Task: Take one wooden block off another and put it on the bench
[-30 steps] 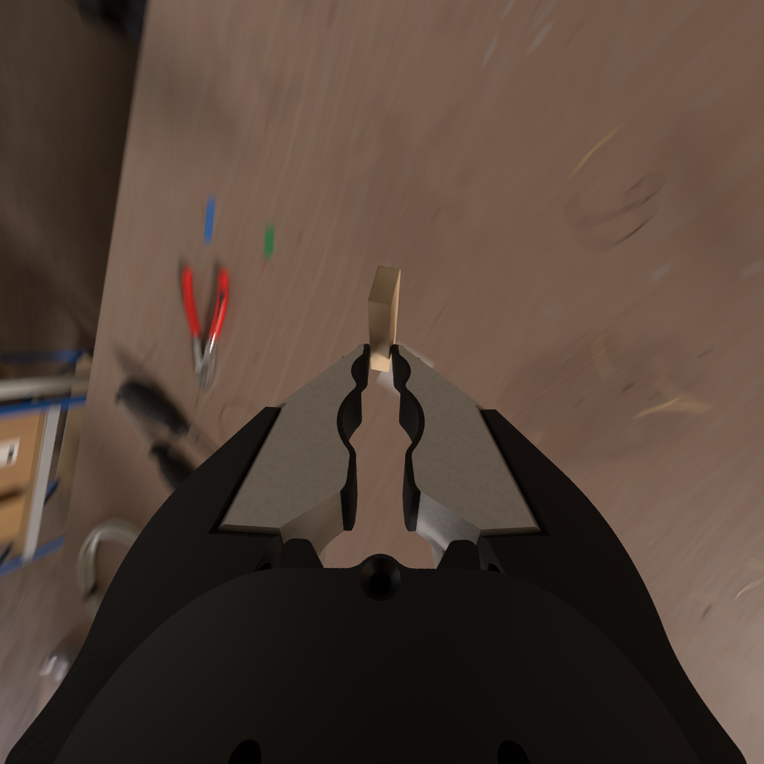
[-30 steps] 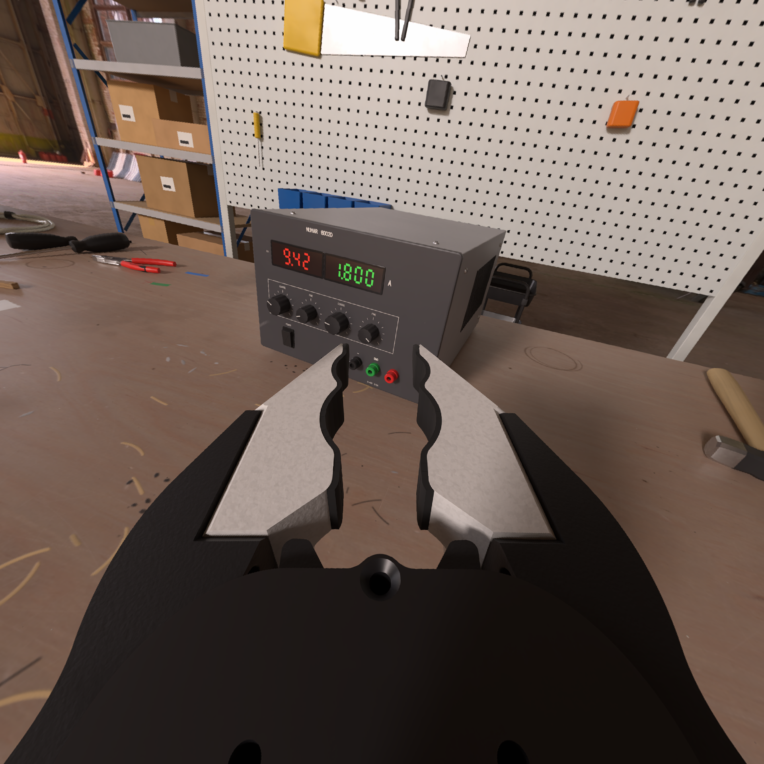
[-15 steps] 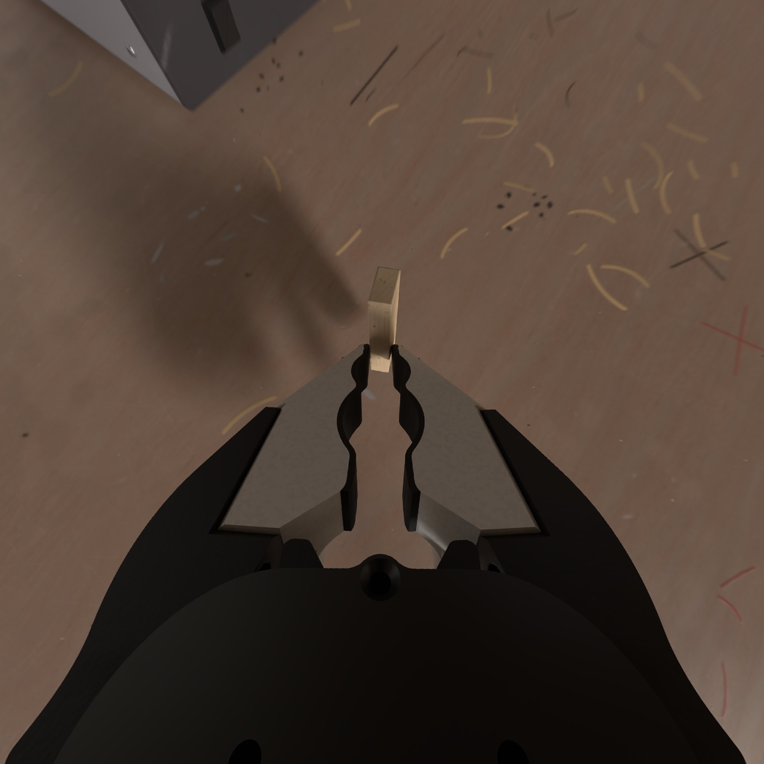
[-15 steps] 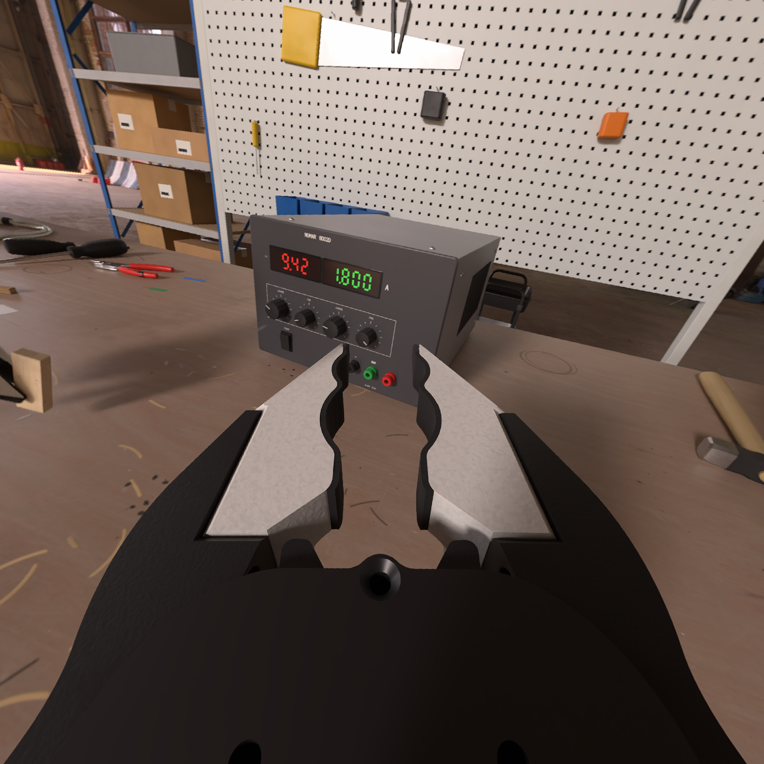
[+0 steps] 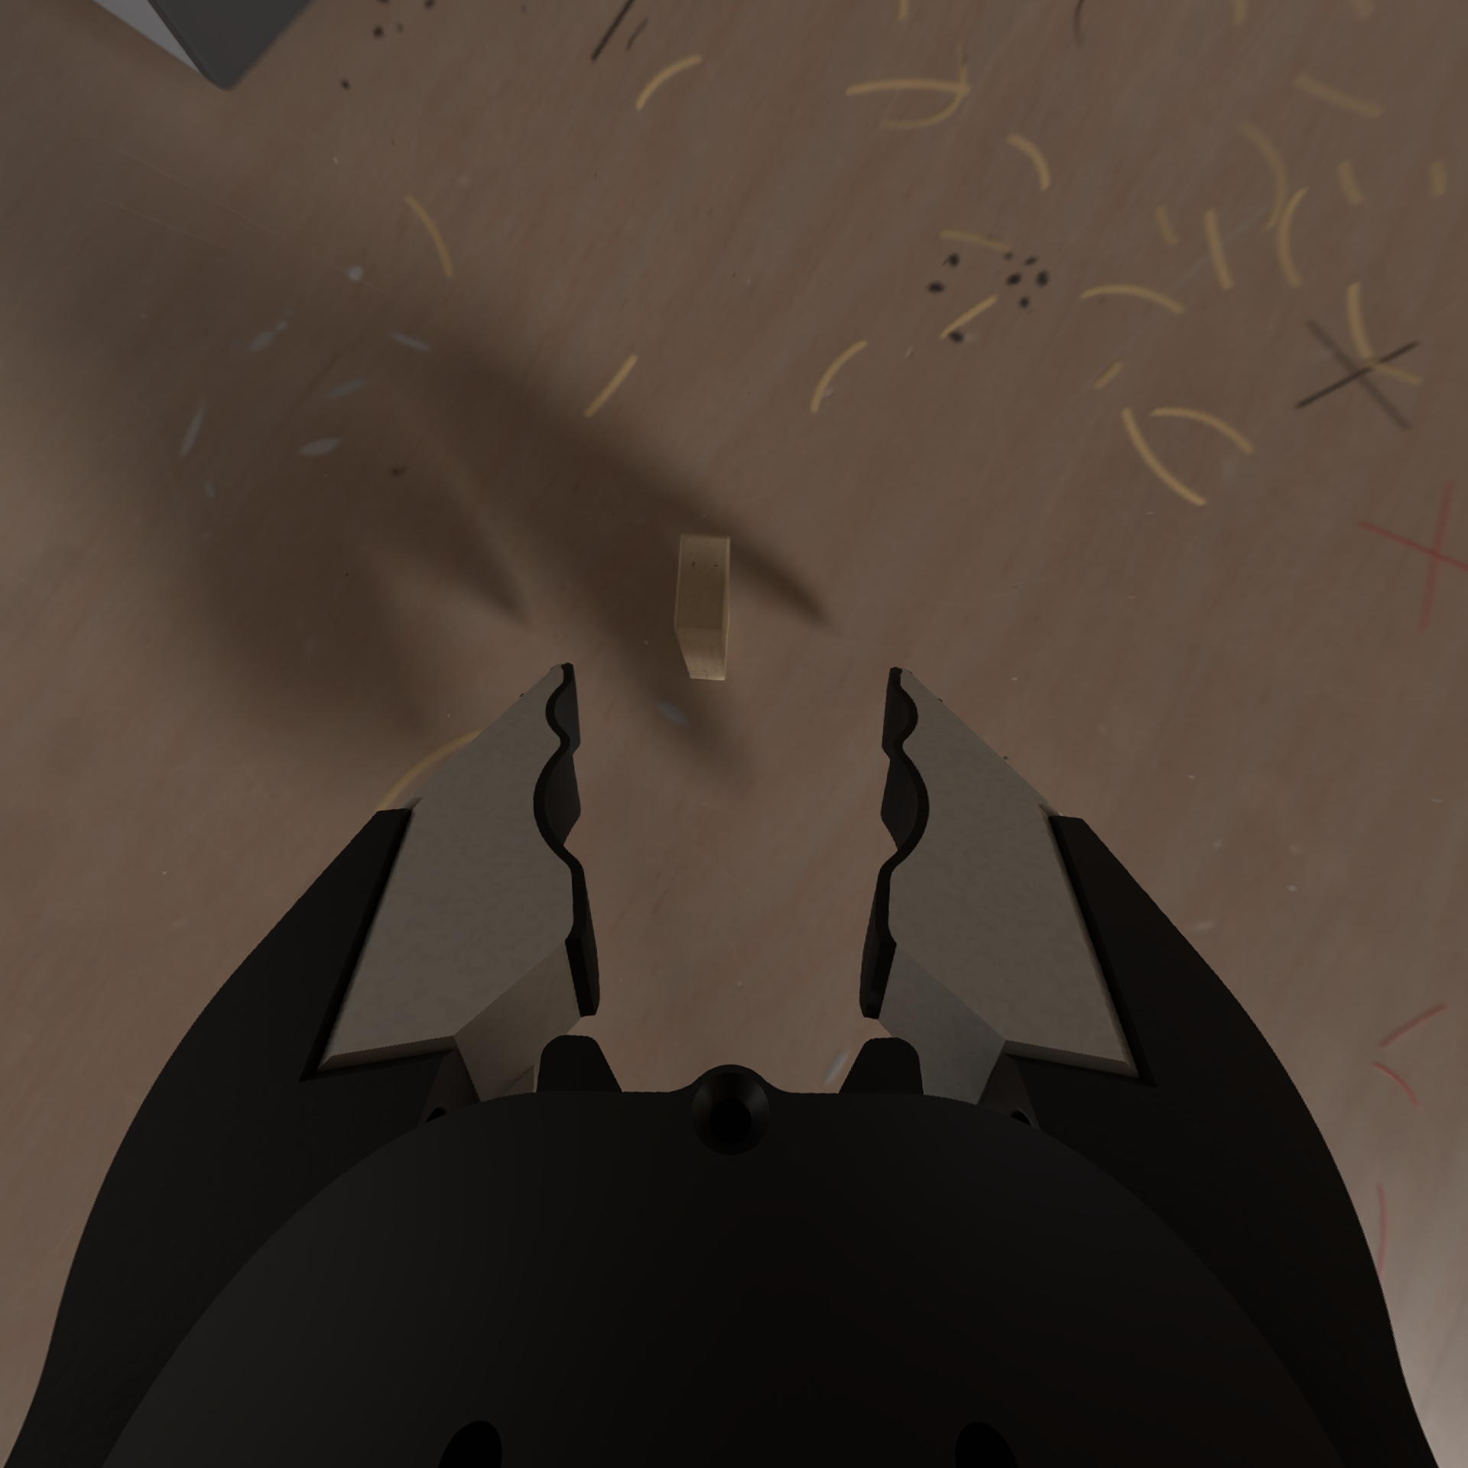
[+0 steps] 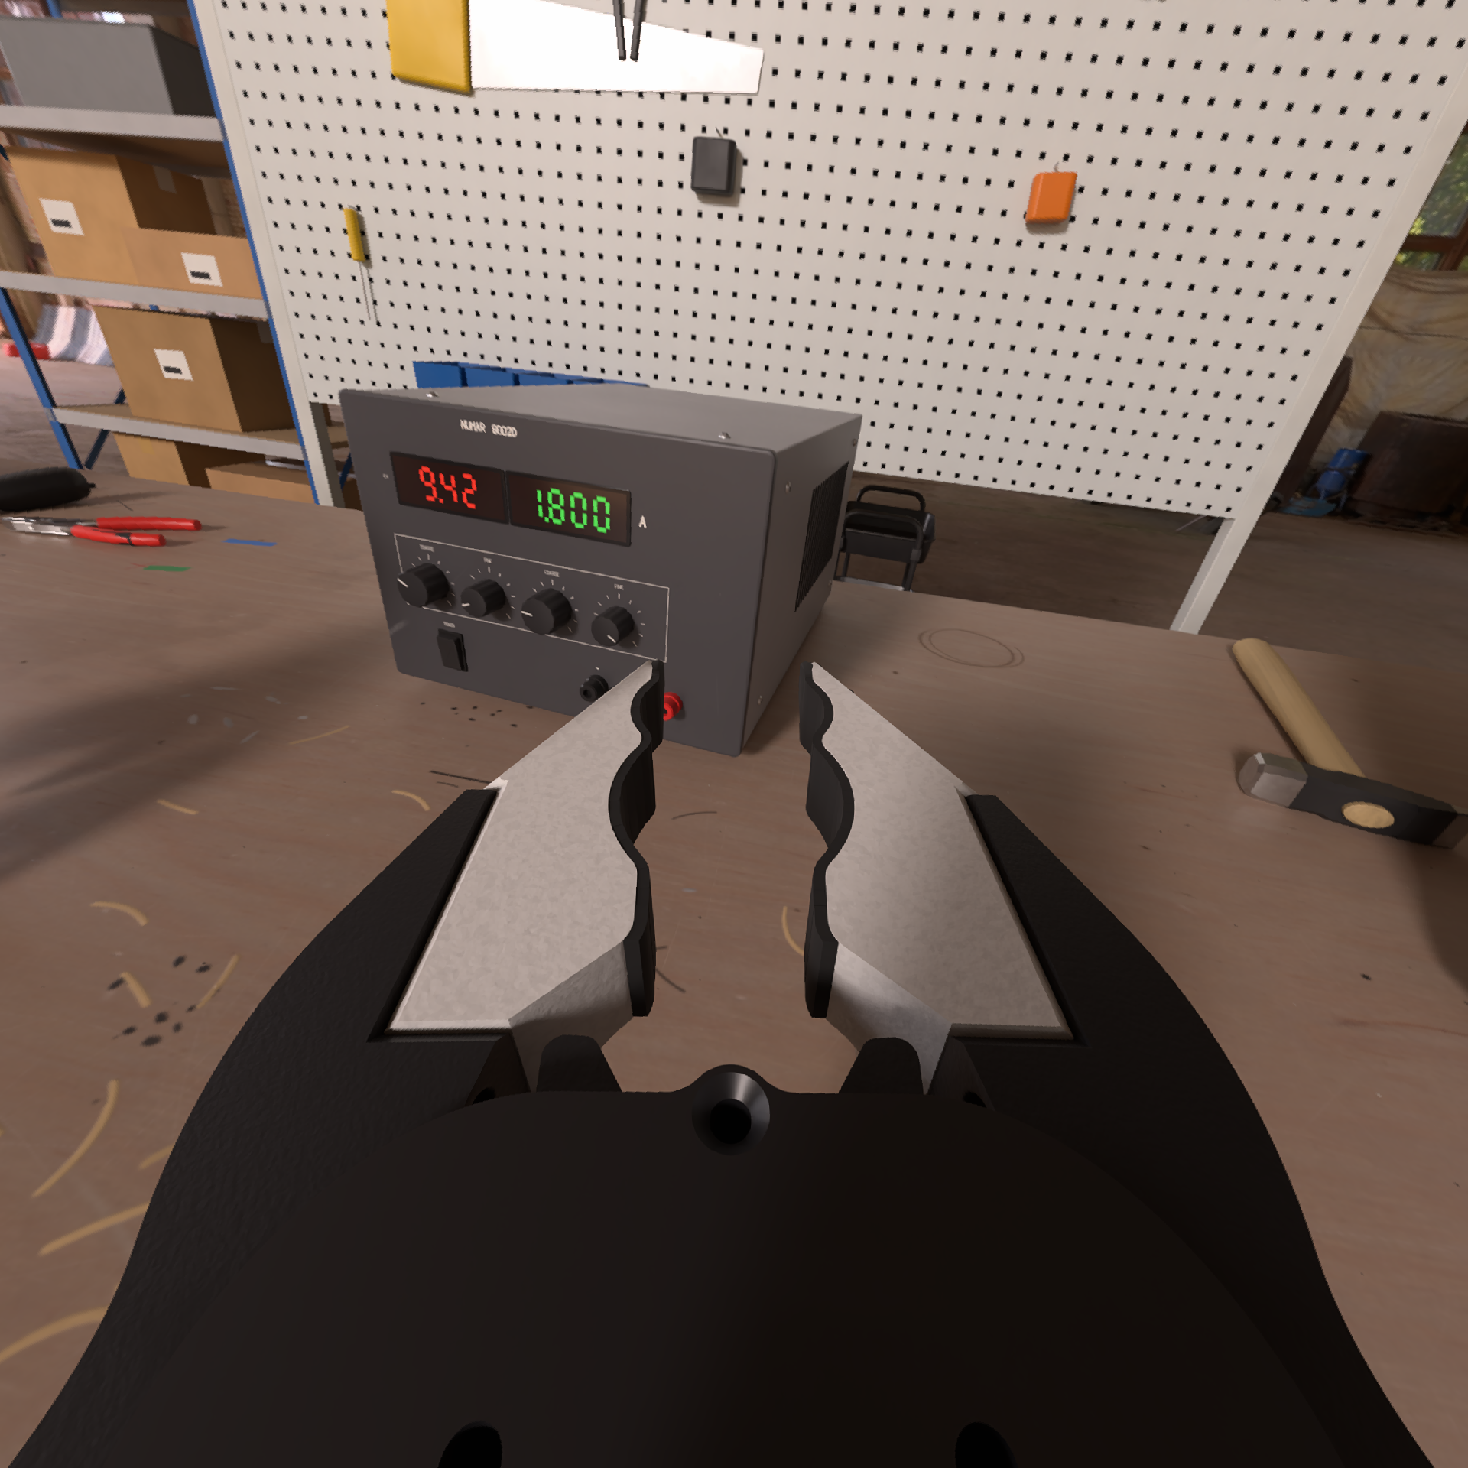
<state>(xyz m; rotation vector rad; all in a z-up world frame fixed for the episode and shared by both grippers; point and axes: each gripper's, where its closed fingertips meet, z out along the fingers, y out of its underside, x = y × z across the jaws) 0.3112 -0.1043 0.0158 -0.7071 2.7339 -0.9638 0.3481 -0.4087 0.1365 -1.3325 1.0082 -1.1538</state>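
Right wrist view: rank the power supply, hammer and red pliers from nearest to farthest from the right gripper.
1. Power supply, straight ahead of the right gripper.
2. Hammer, off to the right on the bench.
3. Red pliers, far left, toward the bench's back edge.

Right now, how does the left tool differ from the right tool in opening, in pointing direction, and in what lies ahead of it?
The left tool gapes wider than the right tool. The left looks down at the brown wooden bench; the right points level along it. A small pale wooden block lies just beyond the left's tips, untouched; the right faces a grey boxy power supply. Both are open and hold nothing.
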